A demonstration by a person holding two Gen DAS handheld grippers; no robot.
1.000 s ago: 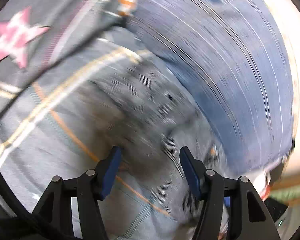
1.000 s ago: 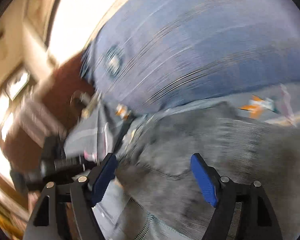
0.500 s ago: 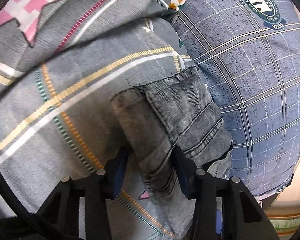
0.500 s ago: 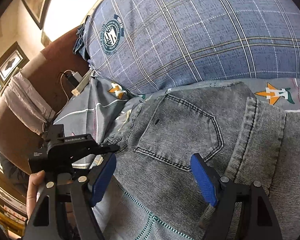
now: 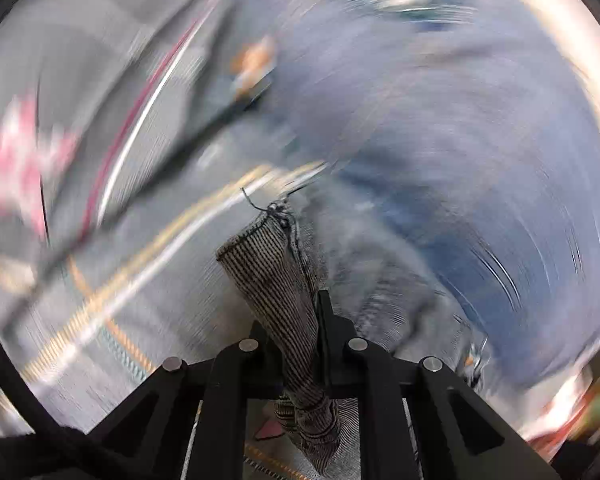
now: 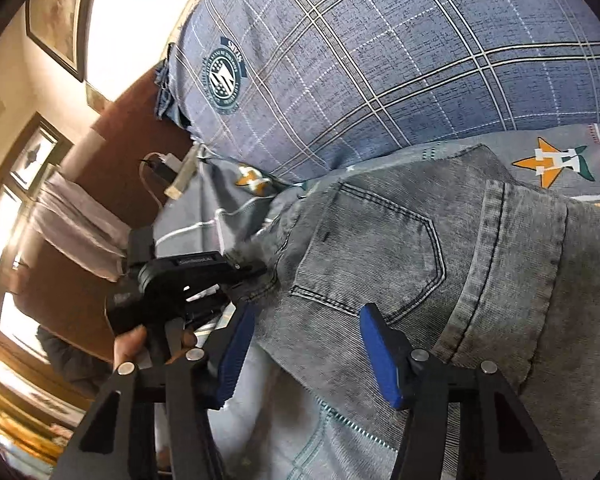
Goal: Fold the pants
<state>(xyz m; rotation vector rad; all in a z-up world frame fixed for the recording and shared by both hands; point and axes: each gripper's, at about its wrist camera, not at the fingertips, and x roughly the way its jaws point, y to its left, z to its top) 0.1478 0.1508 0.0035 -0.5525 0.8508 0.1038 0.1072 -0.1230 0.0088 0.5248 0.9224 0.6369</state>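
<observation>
1. The jeans [image 6: 440, 280] lie on the bed sheet [image 6: 332, 440], back pocket [image 6: 376, 248] facing up.
2. A pillow [image 6: 380, 60] lies on the far side of the jeans, its edge just behind them.
3. The left tool [image 6: 256, 280] grips the jeans' left edge; a charger [image 6: 168, 168] sits further left and far.
4. The right tool [image 6: 308, 356] hovers over the jeans' near edge, its jaws apart.
5. In the left wrist view, a fold of the jeans [image 5: 284, 292] stands between the left tool's [image 5: 312, 332] closed jaws.
</observation>
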